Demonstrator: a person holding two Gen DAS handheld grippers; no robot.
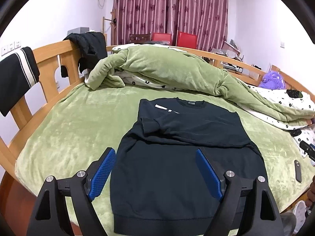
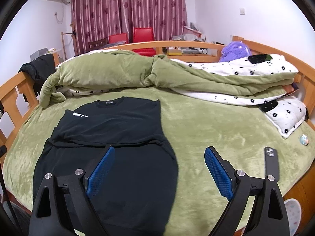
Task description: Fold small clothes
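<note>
The black sweatshirt (image 1: 177,157) lies flat on the bed (image 1: 69,127), sleeves folded across its chest. Both grippers, left (image 1: 155,169) and right (image 2: 159,169), hover above its hem, fingers spread, empty. Likely next: pinch the hem corners and fold up toward the collar.

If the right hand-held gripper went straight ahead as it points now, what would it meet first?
Probably the green bed cover, just right of the black sweatshirt; the open right hand-held gripper straddles that edge, so depth is uncertain.
</note>
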